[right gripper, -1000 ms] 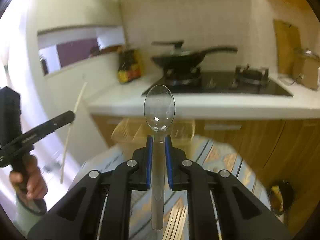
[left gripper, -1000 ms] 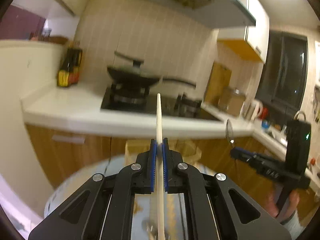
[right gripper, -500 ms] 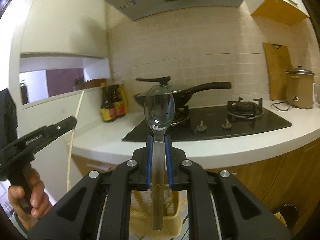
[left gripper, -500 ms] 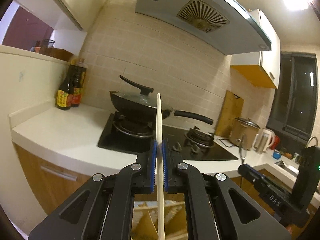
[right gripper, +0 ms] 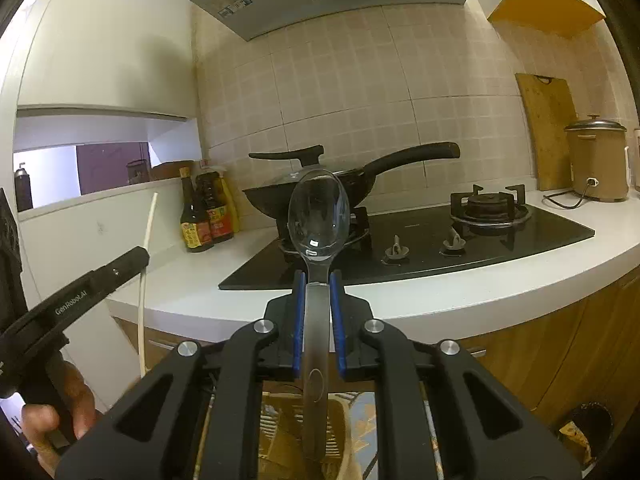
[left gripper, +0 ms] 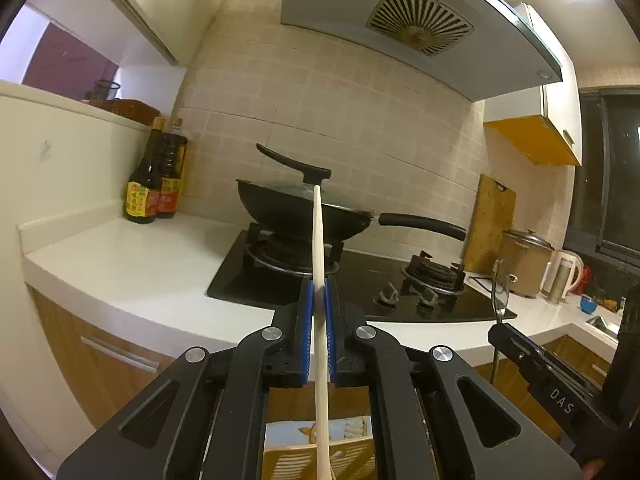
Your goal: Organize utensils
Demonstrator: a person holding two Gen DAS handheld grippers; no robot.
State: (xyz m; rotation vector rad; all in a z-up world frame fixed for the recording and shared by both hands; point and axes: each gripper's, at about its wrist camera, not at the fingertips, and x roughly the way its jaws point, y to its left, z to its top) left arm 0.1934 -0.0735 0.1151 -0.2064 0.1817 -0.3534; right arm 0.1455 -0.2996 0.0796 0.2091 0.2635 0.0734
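Note:
My left gripper [left gripper: 318,286] is shut on a pale chopstick [left gripper: 319,240] that stands upright between its blue pads. In the right wrist view the same gripper [right gripper: 138,258] shows at the left, held by a hand [right gripper: 60,412], with the chopstick [right gripper: 146,264] running through it. My right gripper [right gripper: 317,276] is shut on the handle of a metal spoon [right gripper: 319,216], bowl up. The left wrist view shows that gripper [left gripper: 498,330] at the right edge with the spoon [left gripper: 500,286] seen edge-on. A woven yellow basket [right gripper: 276,436] lies low beneath both grippers, mostly hidden.
A white counter [left gripper: 132,264] holds a black hob [right gripper: 420,240] with a lidded wok [left gripper: 296,210]. Sauce bottles [left gripper: 154,184] stand at the counter's left. A cutting board [right gripper: 548,132] and a rice cooker [right gripper: 598,160] are at the right. Wooden cabinet fronts [right gripper: 540,352] run below.
Both grippers have tilted upward and moved towards the counter, so the hob and wall now fill the views. The basket has sunk to the bottom edge. Both keep hold of their utensils.

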